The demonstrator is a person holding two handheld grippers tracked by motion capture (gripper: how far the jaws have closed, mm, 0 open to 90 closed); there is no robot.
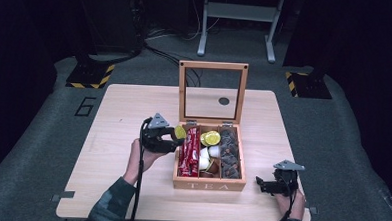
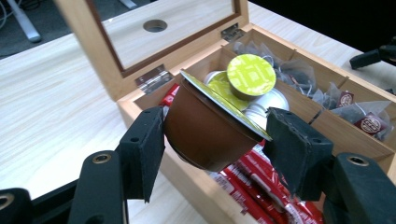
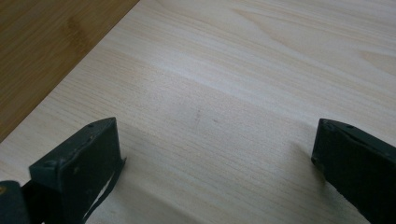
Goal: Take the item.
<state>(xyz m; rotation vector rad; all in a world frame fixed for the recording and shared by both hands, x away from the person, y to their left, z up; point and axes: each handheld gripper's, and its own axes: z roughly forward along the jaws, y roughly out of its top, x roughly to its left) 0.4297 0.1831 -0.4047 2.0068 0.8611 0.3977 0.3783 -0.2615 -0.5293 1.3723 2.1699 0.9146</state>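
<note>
We find the left gripper [image 2: 212,140] pinching a brown capsule [image 2: 205,128], lid tilted, above the box's [image 1: 209,184] nine o'clock wall. The middle compartment lies toward three o'clock; the right gripper [image 3: 210,172] rests spread.

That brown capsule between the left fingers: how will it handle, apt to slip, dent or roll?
The capsule has a glossy, tapered, rounded body, so it may well slip between the flat fingers. Its thin foil lid looks easy to dent. Set on its side on the table, it would probably roll in a curve.
</note>
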